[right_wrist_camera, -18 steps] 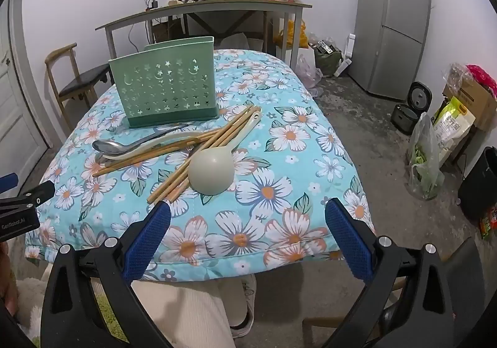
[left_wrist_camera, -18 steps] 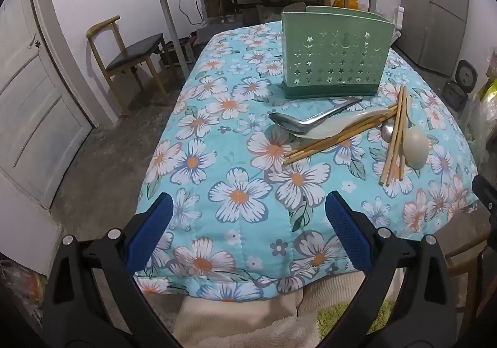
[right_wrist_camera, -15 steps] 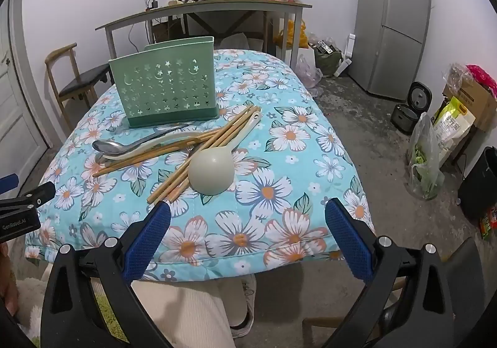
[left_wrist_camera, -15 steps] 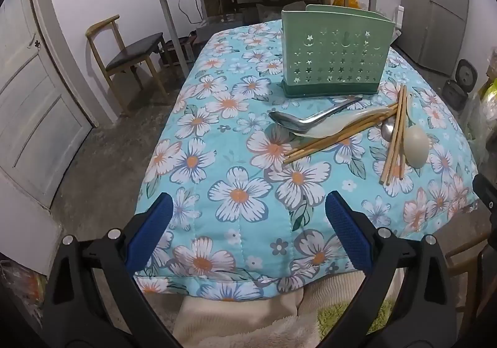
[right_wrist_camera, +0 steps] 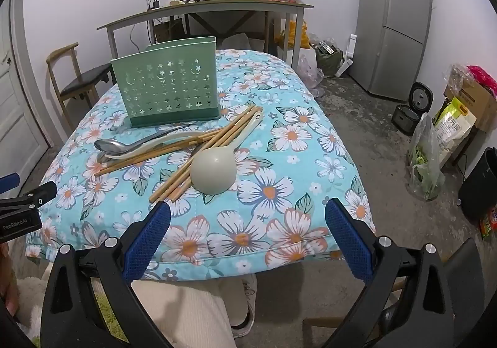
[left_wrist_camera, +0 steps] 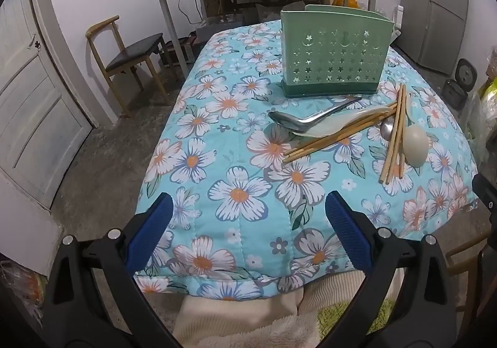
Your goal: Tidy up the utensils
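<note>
Two grippers, left gripper (left_wrist_camera: 248, 223) and right gripper (right_wrist_camera: 248, 225), both spread wide, holding nothing, at the near edge of the floral cloth (right_wrist_camera: 279, 192). One green utensil holder (right_wrist_camera: 167, 90) stands mid-table. Just in front: one big steel spoon (right_wrist_camera: 111, 145), one small steel spoon (left_wrist_camera: 387, 130), two pale ceramic spoons (right_wrist_camera: 214, 169), two chopstick bundles (right_wrist_camera: 198, 158), exact stick count unclear.

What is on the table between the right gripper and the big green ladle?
Only bare flowered tablecloth lies between the right gripper and the pale green ladle, as the right wrist view shows; the jaws stand open.
</note>
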The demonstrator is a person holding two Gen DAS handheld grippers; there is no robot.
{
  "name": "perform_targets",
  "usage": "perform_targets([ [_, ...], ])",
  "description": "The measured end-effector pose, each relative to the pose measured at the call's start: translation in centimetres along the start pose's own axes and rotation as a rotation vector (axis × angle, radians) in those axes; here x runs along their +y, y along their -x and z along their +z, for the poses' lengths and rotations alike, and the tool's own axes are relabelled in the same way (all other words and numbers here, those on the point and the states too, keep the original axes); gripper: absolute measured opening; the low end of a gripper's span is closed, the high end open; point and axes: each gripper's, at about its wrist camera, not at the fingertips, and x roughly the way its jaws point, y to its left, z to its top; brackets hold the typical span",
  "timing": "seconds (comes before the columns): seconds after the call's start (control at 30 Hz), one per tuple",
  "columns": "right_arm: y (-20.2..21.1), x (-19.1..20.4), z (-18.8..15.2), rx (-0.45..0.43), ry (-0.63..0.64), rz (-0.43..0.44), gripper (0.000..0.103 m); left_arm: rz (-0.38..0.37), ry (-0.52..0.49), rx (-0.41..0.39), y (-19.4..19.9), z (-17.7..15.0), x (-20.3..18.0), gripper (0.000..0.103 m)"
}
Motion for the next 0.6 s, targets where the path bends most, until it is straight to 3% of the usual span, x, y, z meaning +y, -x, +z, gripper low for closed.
perform_targets([
  [0.6, -0.08, 0.16, -0.17, 0.000, 0.000, 0.000, 0.097, -0.002, 0.000, 0.008, -0.45, -0.24, -0.13, 0.095],
])
